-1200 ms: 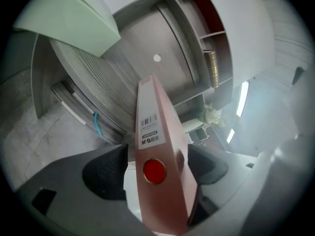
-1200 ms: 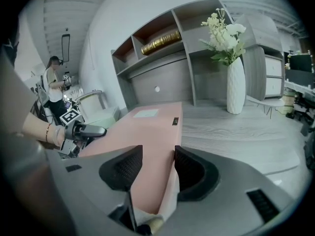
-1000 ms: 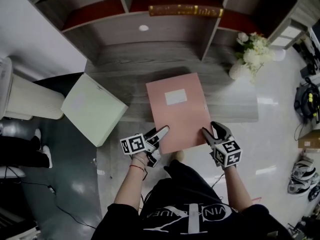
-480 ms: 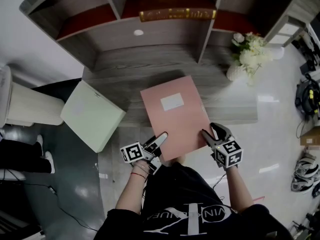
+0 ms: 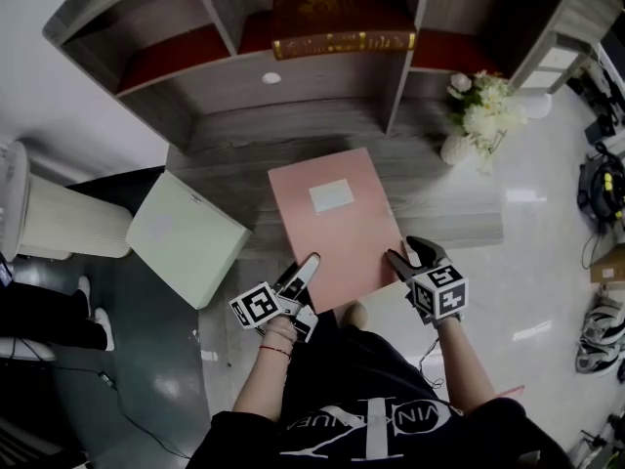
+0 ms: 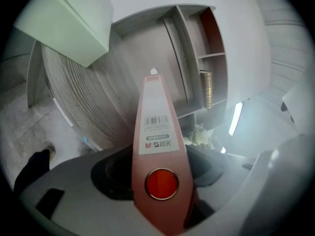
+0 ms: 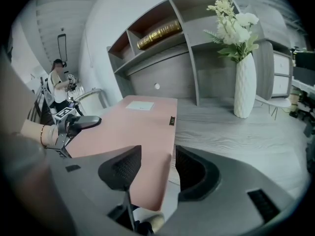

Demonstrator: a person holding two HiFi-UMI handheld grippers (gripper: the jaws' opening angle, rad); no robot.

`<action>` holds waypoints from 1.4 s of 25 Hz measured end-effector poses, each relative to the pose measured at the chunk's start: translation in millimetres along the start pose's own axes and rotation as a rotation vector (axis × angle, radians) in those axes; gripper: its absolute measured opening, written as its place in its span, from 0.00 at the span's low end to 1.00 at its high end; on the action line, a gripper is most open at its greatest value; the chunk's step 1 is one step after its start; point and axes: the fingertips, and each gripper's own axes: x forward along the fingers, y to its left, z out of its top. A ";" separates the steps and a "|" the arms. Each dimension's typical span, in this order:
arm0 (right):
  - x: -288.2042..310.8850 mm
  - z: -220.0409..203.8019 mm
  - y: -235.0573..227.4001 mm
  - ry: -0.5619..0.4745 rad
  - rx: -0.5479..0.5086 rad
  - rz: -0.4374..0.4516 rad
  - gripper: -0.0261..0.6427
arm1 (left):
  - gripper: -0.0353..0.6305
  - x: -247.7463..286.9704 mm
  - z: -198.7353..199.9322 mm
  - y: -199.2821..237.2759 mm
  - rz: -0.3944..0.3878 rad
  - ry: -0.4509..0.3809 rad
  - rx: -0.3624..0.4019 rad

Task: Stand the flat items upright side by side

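Note:
A pink file folder (image 5: pixel 332 228) lies flat on the grey desk (image 5: pixel 293 130), its near end overhanging the front edge. My left gripper (image 5: pixel 305 274) is at the folder's near left corner. In the left gripper view the labelled spine (image 6: pixel 157 132) runs between the jaws of this gripper (image 6: pixel 160 173), which have just been closing and now lie against both of its faces. My right gripper (image 5: pixel 405 258) holds the near right corner. In the right gripper view the jaws of the right gripper (image 7: pixel 158 167) sit one above and one below the folder (image 7: pixel 133 127). The left gripper (image 7: pixel 81 123) shows across the folder.
A shelf unit at the desk's back holds a dark red, gold-edged book (image 5: pixel 342 20) lying flat. A white vase of flowers (image 5: pixel 471 125) stands at the right. A pale green box (image 5: pixel 186 237) sits off the desk's left, beside a white cylinder (image 5: pixel 59 213).
The left gripper has risen toward the camera with its jaws narrowing on the folder's left edge. The folder has turned slightly. The right gripper has stayed on its corner.

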 end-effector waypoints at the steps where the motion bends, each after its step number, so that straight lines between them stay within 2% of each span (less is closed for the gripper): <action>1: 1.7 4.0 -0.3 0.002 -0.006 -0.018 0.38 | 0.49 -1.5 5.1 -2.2 0.007 -0.011 0.017; 3: 1.7 16.9 -1.8 -0.019 -0.002 -0.060 0.39 | 0.49 -3.0 15.1 -8.8 0.019 -0.024 0.063; 5: 1.3 36.1 1.2 -0.073 0.040 -0.066 0.41 | 0.49 -0.4 24.9 -19.5 0.020 -0.024 0.122; 10: 16.4 80.2 29.7 -0.129 0.163 0.067 0.45 | 0.49 11.9 45.4 -46.8 0.009 -0.020 0.255; 15: 21.1 109.6 61.2 -0.173 0.244 0.194 0.52 | 0.49 15.7 69.6 -57.4 0.025 -0.049 0.303; 18: 24.7 120.1 67.3 -0.189 0.239 0.218 0.53 | 0.49 17.0 92.9 -63.2 0.049 -0.101 0.361; 22: 28.3 125.1 60.1 -0.196 0.242 0.196 0.53 | 0.49 24.0 123.8 -72.4 0.093 -0.150 0.463; 27: 29.3 138.1 52.9 -0.240 0.290 0.195 0.53 | 0.49 38.1 153.4 -83.0 0.142 -0.214 0.571; 32: 34.3 197.5 67.5 -0.354 0.277 0.276 0.56 | 0.49 63.8 160.1 -99.7 0.137 -0.241 0.693; 35: 38.5 232.3 80.2 -0.401 0.259 0.324 0.61 | 0.49 72.8 157.0 -105.1 0.139 -0.255 0.725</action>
